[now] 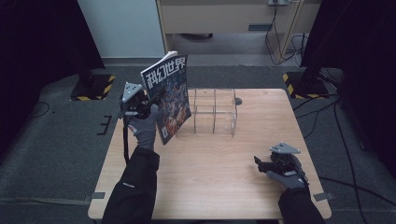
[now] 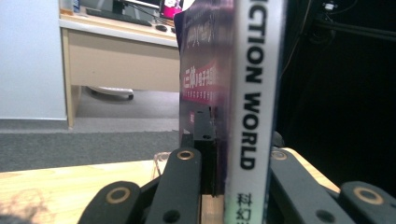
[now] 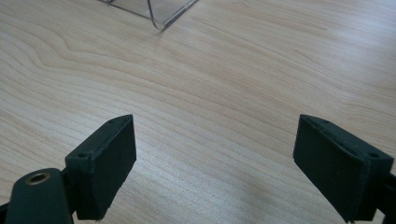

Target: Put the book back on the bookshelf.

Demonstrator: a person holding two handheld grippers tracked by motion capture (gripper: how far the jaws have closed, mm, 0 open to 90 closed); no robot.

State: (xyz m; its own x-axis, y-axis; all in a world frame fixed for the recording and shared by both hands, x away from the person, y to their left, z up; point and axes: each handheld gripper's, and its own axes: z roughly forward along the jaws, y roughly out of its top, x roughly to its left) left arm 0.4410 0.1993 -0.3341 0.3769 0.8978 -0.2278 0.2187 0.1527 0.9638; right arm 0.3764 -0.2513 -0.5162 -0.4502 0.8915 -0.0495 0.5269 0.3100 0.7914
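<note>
A magazine (image 1: 168,95) with white Chinese characters on a dark illustrated cover is held upright above the table's left part. My left gripper (image 1: 140,103) is shut on its spine edge, and in the left gripper view the white spine (image 2: 252,107) reading "CTION WORLD" stands between the two black jaws. A clear acrylic rack (image 1: 215,111) with dividers stands just right of the magazine at the table's middle back. My right gripper (image 1: 262,164) rests low over the table's front right, open, with bare wood between its pads (image 3: 105,163).
The wooden table (image 1: 210,177) has bare surface between the two hands. A corner of the clear rack (image 3: 159,11) shows at the top of the right gripper view. Black stands with yellow-striped bases (image 1: 93,86) flank the table on the floor; a desk (image 1: 224,18) and cables lie beyond.
</note>
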